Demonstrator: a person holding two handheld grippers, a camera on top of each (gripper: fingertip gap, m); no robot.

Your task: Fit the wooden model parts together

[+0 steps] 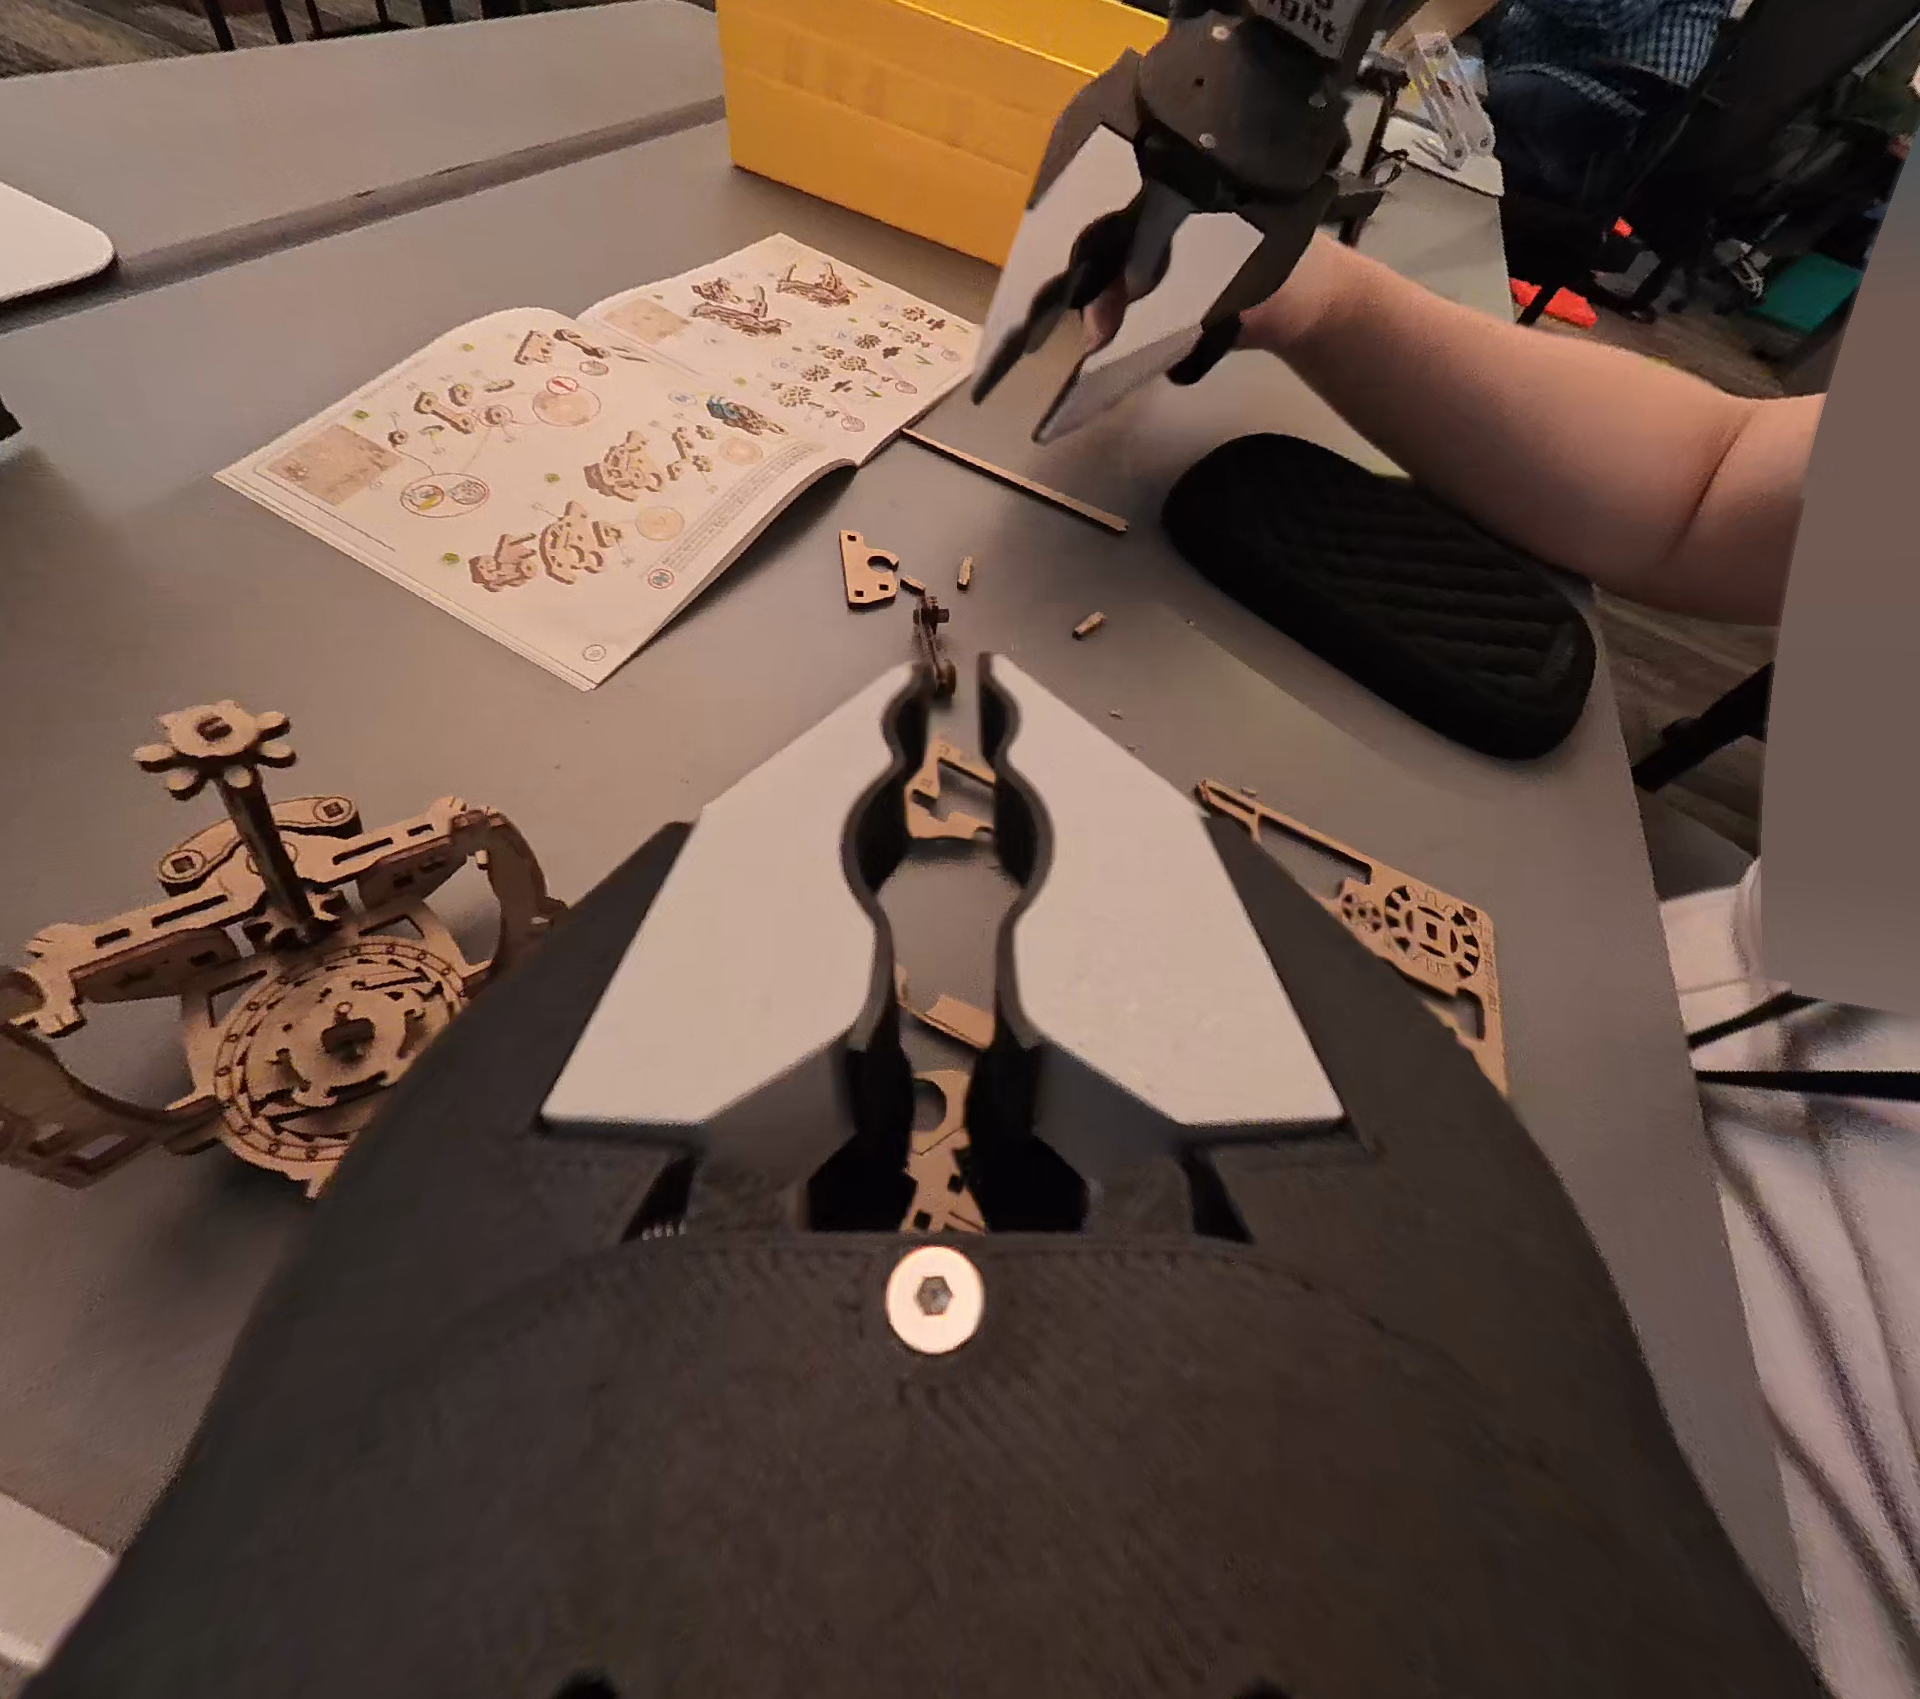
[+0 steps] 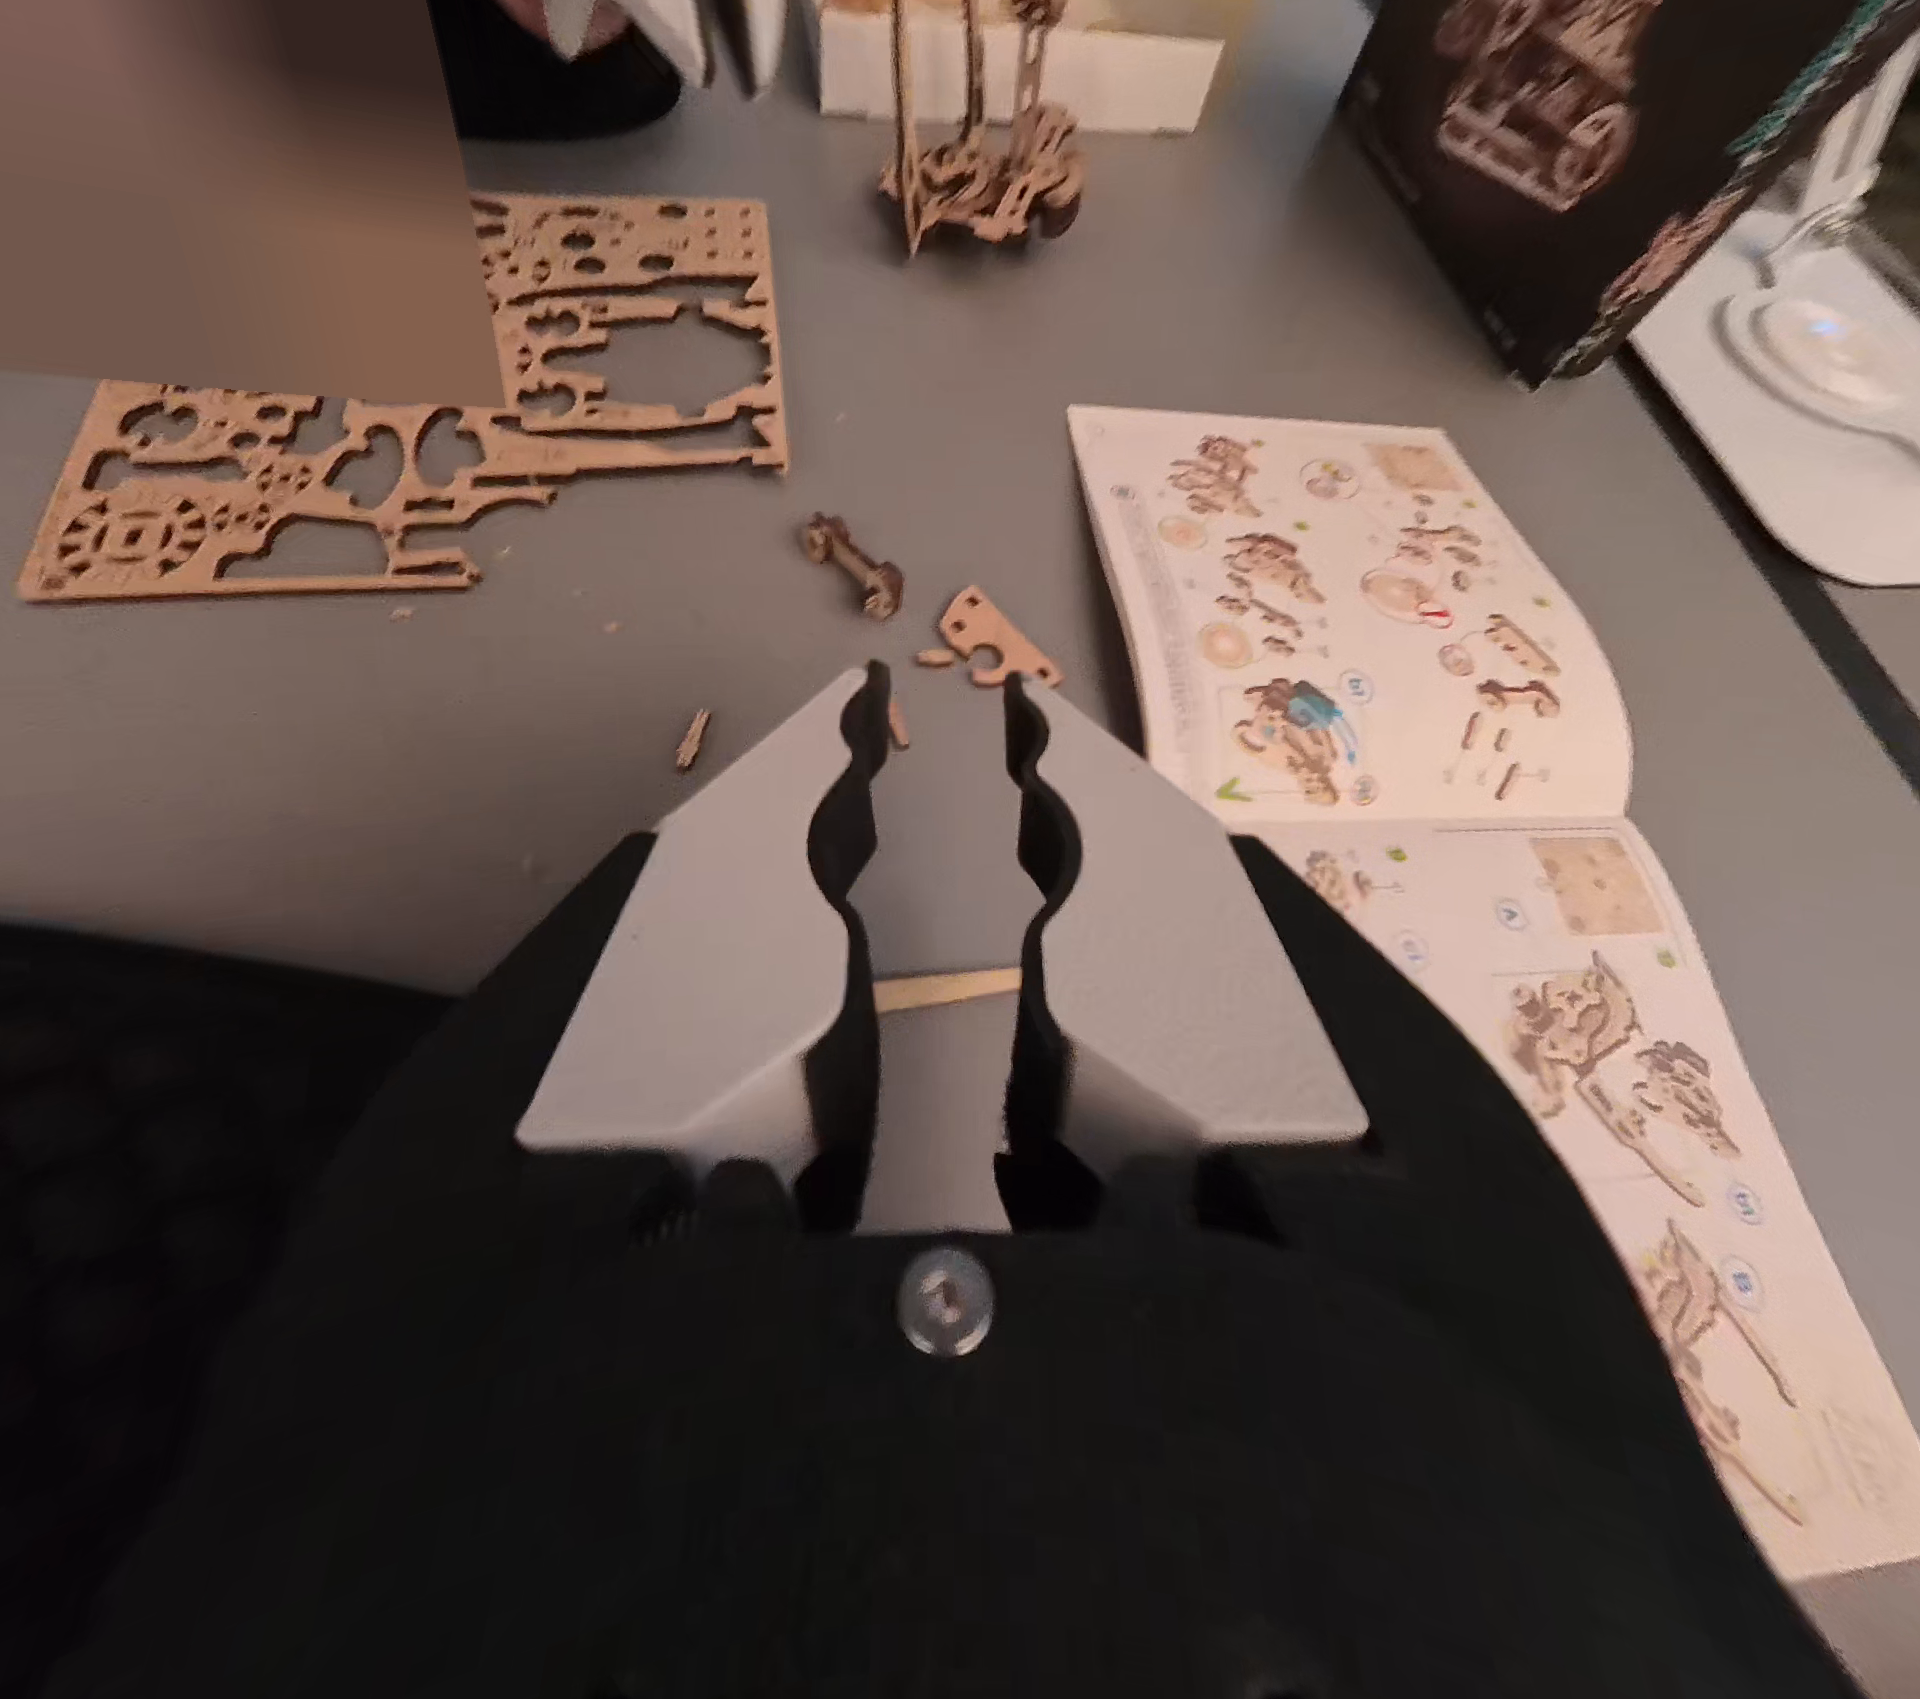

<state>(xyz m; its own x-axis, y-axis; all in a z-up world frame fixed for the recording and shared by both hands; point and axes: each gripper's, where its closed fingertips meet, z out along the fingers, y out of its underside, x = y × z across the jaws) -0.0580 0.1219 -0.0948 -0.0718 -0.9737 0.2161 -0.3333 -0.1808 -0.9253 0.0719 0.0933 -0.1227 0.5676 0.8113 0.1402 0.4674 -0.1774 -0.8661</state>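
Observation:
My left gripper (image 1: 953,667) hovers low over the grey table (image 1: 520,766), its jaws a narrow gap apart and empty. A small wooden axle assembly (image 1: 932,636) lies just beyond its tips, and it also shows in the right wrist view (image 2: 852,566). A flat wooden bracket (image 1: 865,571) lies next to it. My right gripper (image 2: 945,678) is open and empty, held above the table with the bracket (image 2: 992,636) just past its tips. The partly built wooden model (image 1: 260,953) stands at the left. Punched wooden sheets (image 2: 260,496) lie flat on the table.
An open instruction booklet (image 1: 582,454) lies mid-table. Behind it stands a yellow bin (image 1: 883,80). A black padded case (image 1: 1371,589), a thin wooden stick (image 1: 1013,480) and loose pegs (image 1: 1088,625) lie at the right. A person's forearm (image 1: 1507,423) reaches in. A black product box (image 2: 1538,70) stands far right. The gap from one gripper's tips to the other's is roughly 15 cm.

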